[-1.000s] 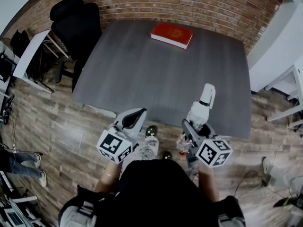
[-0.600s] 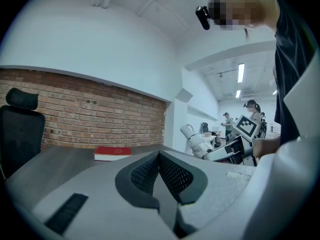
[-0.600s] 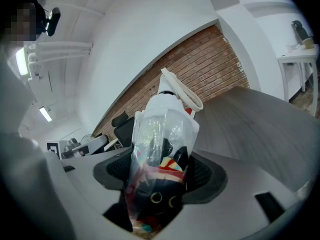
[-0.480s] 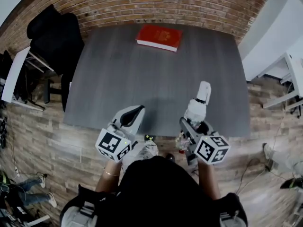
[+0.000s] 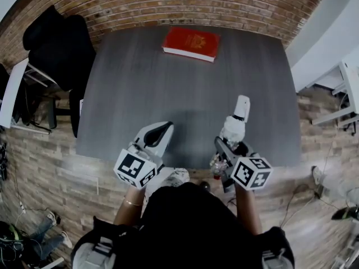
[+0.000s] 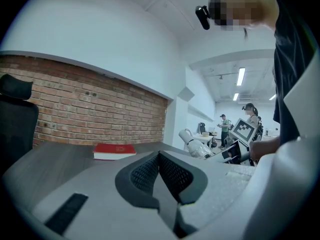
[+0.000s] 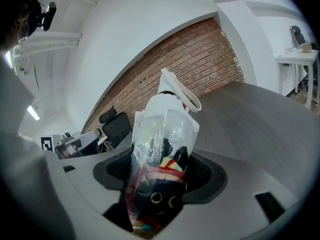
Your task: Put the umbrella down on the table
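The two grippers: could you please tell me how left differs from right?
The left gripper has its jaws together with nothing between them; the right gripper is clamped on the wrapped umbrella. The left gripper's pads show bare; the right gripper's are largely covered. Both reach over the table at its near edge.

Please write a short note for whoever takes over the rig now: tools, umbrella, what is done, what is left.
Left tool: shut, empty.
Right tool: shut on the folded umbrella, handle end pointing over the table.
Done: umbrella gripped, at the table's near edge.
Left: lay it on the bare tabletop, away from the red book, then release.
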Motion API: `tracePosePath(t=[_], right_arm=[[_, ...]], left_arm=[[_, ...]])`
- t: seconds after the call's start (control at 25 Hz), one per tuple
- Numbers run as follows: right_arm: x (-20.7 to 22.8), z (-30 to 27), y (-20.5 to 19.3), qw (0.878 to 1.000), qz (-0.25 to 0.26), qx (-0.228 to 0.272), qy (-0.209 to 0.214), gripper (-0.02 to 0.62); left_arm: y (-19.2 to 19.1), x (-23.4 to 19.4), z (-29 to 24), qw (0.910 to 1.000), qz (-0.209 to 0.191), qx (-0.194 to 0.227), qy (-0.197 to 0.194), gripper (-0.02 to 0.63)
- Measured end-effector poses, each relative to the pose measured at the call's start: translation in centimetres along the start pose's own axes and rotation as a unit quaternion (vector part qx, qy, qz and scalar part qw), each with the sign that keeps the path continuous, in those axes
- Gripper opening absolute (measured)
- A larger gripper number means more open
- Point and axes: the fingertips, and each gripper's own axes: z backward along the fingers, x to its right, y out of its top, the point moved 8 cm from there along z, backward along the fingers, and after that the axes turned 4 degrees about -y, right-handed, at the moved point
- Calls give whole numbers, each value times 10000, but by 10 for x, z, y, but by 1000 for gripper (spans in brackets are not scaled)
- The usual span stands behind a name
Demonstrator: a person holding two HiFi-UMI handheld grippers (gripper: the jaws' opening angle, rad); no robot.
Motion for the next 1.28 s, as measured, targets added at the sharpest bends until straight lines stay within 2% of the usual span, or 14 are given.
tracePosePath(t=[0.8,1.28], right_arm=[[7,-81,-21,9948,-110,-613,-801,291],[9,-116,-27,9889,-11,-903,-1177,291]], left_arm=[[-11,-77,-7,9993,132,-169,-307,-3],[-20,-108,5,9991,296,-186,-244,-3]])
